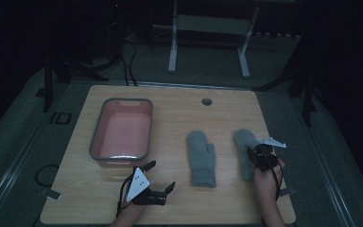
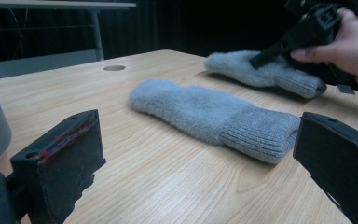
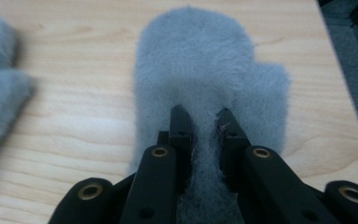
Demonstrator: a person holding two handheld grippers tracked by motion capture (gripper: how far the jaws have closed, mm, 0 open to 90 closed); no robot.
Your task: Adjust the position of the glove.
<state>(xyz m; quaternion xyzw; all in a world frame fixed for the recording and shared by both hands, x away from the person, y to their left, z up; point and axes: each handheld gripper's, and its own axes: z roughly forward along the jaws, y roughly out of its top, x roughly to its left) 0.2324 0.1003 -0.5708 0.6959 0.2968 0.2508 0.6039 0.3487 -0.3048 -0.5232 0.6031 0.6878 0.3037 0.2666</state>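
A dim room surrounds a pale wooden worktop (image 1: pixel 179 113), with dark floor and a white table frame (image 1: pixel 208 38) beyond its far edge. Two grey mittens lie on the worktop, and there are two grippers, one in each hand. The right mitten (image 3: pixel 205 70) lies directly under the right gripper (image 3: pixel 204 116), whose two black jaws are pressed into the fleece and pinch a ridge of it between them, clenched on the fabric just ahead of the cuff; the mitten's rounded end points away from the gripper and its thumb bulges to the gripper's right. The other mitten (image 1: pixel 201 158) lies flat just to the left of that gripper, apart from the first, cuff toward the person. Farther left, the left gripper (image 1: pixel 159 176) rests low over bare wood near the front edge, its jaws spread wide and holding nothing; this second mitten lies ahead of it. One pink tub with a grey rim (image 1: pixel 121 128) sits just beyond the left gripper. One round hole (image 1: pixel 206 101) marks the worktop's far side.
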